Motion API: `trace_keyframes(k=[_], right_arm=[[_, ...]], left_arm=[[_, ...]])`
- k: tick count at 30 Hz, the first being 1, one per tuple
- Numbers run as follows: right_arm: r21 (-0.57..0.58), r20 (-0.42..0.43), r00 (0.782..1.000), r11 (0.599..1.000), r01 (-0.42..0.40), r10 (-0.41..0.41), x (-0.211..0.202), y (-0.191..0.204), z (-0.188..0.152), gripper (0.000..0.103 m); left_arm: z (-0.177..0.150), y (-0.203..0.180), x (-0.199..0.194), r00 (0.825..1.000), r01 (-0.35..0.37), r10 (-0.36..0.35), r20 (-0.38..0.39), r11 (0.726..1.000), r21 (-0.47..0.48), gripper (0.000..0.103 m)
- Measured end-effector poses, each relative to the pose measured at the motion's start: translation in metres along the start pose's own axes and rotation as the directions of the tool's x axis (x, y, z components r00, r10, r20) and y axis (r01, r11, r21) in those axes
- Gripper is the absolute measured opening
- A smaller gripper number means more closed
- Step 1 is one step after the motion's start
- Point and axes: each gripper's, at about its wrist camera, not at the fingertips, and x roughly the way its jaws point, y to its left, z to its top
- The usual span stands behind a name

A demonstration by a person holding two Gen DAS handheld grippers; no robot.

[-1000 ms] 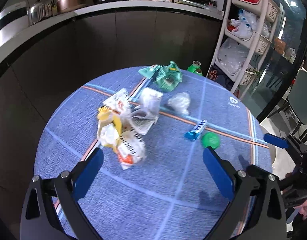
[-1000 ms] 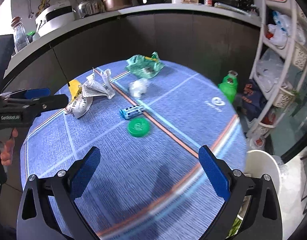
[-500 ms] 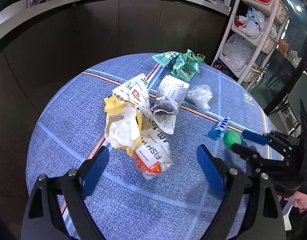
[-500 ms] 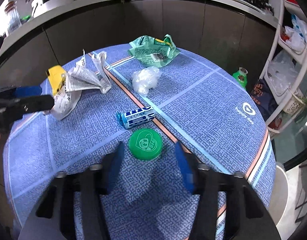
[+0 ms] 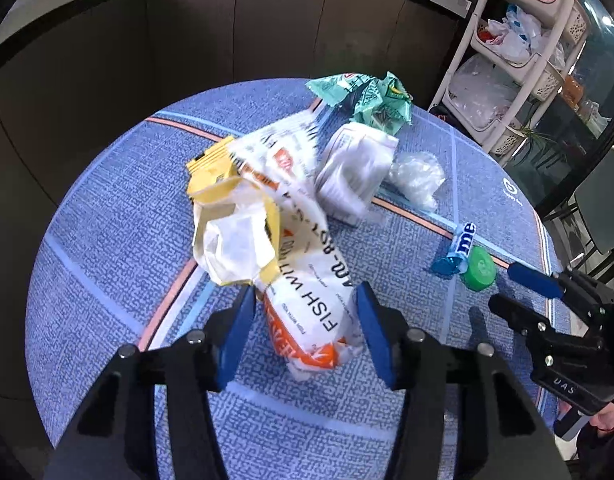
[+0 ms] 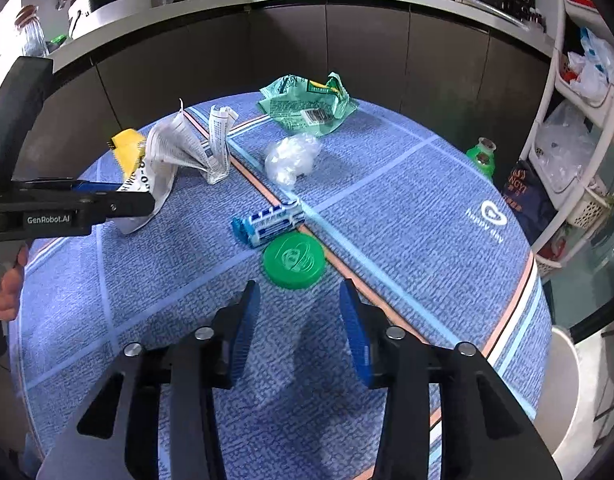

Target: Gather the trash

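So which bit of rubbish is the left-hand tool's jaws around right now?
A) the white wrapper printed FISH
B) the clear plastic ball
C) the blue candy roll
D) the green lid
A: the left gripper straddles the FISH wrapper, jaws on either side, not yet pressed shut on it.

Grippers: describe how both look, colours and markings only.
Both match: the left gripper and right gripper have black angular frames with silver bolts and blue ribbed pads on the fingers. White "GenRobot.AI" lettering marks the left one's side; "UAS" marks the right's.

Round blue table (image 6: 407,216) w/ dark cabinets (image 6: 367,52) behind, white shelf rack (image 5: 523,60) right.
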Motion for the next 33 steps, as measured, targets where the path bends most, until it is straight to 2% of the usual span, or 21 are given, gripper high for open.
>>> trace_keyframes(k=[3,6,8,9,11,15,24,33], right_arm=[[-0.007,-0.009,1.000,1.000,0.003,-0.003,0.008,0.001,0.007,0.043],[-0.017,-0.021,1.000,1.000,0.006,-0.006,0.017,0.004,0.014,0.044],[-0.023,-0.022,1.000,1.000,0.001,-0.002,0.019,0.005,0.017,0.041],[-0.026,-0.024,1.000,1.000,0.003,-0.003,0.019,0.006,0.017,0.034],[-0.028,-0.026,1.000,1.000,-0.002,0.002,0.016,0.007,0.016,0.034],[-0.010,-0.012,1.000,1.000,-0.023,0.023,0.004,0.008,0.008,0.034],[0.059,0.037,0.998,0.997,-0.054,0.052,-0.037,0.001,-0.017,0.034],[0.127,0.111,0.993,0.991,-0.046,0.032,-0.081,-0.019,-0.034,0.034]], left_arm=[[0.001,0.002,0.003,1.000,-0.009,0.009,0.005,1.000,-0.011,0.060],[0.001,0.006,0.004,1.000,0.008,-0.008,0.008,0.999,-0.035,0.061],[0.002,0.008,0.005,1.000,0.025,-0.025,0.007,0.999,-0.046,0.058],[0.002,0.008,0.006,0.999,0.032,-0.032,0.004,0.998,-0.047,0.052],[0.002,0.011,0.007,1.000,0.030,-0.030,0.004,0.998,-0.048,0.046],[0.000,0.011,0.004,0.999,0.054,-0.054,0.003,0.997,-0.058,0.045],[-0.016,-0.009,-0.041,0.992,0.095,-0.093,0.080,0.995,-0.014,0.041],[-0.040,-0.050,-0.089,0.987,0.098,-0.108,0.117,0.991,0.086,0.038]])
